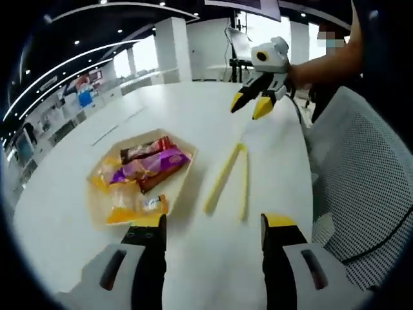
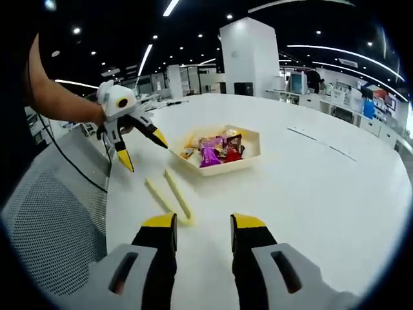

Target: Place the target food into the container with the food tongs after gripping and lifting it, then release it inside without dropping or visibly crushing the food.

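Note:
A shallow hexagonal tray (image 1: 185,173) (image 2: 253,155) sits on the white table, holding wrapped snacks: a purple packet (image 1: 155,165) (image 2: 210,155), a dark red one (image 1: 145,150) (image 2: 233,153) and yellow ones (image 1: 122,210). Yellow food tongs (image 1: 226,177) (image 2: 169,194) lie flat on the table beside the tray, arms spread. My left gripper (image 1: 211,226) (image 2: 145,155) is open above the table near the tongs' tips. My right gripper (image 1: 248,111) (image 2: 204,226) is open too, hovering past the tongs' joined end. Neither holds anything.
A white mesh chair (image 1: 361,181) (image 2: 45,213) stands at the table's edge beside the tongs. A person's forearm (image 1: 322,64) (image 2: 58,100) is behind each gripper. Office desks and pillars fill the background.

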Demonstrator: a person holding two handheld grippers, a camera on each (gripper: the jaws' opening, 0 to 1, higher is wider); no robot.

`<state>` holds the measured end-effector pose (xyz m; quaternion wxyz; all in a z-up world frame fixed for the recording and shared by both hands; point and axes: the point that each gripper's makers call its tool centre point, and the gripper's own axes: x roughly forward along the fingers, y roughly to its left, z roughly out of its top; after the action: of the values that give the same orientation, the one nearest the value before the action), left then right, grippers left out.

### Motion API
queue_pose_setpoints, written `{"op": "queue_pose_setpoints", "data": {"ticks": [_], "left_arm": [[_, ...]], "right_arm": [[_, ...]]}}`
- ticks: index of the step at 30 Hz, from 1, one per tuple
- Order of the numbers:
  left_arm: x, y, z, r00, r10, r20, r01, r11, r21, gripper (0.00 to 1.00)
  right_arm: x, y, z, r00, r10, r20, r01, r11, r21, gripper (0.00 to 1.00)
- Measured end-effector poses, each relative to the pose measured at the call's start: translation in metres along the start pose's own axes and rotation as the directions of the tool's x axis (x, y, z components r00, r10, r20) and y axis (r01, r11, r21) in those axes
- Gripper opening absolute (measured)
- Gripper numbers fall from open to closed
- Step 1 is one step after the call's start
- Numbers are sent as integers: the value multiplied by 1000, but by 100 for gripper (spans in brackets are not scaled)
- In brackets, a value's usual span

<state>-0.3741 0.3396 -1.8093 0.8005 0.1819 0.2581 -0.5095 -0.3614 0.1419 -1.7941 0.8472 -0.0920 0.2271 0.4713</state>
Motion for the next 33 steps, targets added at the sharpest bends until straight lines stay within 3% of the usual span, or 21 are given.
{"op": "queue_pose_setpoints", "data": {"ticks": [4, 9, 13, 17, 24, 26, 29, 33], "left_arm": [[-17, 12, 13, 996, 70, 54, -68, 997, -26, 61], [-41, 30, 33, 976, 160, 145, -147, 984, -99, 80], [-57, 35, 26, 966, 209, 151, -191, 973, -125, 93], [-73, 34, 17, 953, 262, 154, -235, 957, -169, 99], [-98, 29, 5, 939, 303, 163, -266, 940, -213, 100], [-99, 24, 6, 938, 307, 162, -271, 939, -213, 100], [-101, 18, 8, 934, 317, 162, -281, 936, -211, 100], [-108, 19, 8, 925, 343, 163, -306, 927, -216, 100]], "right_arm": [[-10, -8, 7, 999, -37, 16, 37, 999, 3, 36], [-26, -17, 16, 993, -106, 46, 106, 994, 10, 46], [-43, -25, 12, 982, -182, 56, 181, 983, 13, 58], [-60, -30, 4, 969, -240, 54, 239, 971, 32, 66], [-93, -33, -9, 933, -355, 53, 352, 934, 66, 82], [-96, -30, -13, 930, -365, 44, 362, 930, 67, 88], [-100, -30, -19, 913, -408, 27, 406, 912, 52, 99], [-101, -25, -22, 910, -415, 11, 413, 908, 72, 100]]}}
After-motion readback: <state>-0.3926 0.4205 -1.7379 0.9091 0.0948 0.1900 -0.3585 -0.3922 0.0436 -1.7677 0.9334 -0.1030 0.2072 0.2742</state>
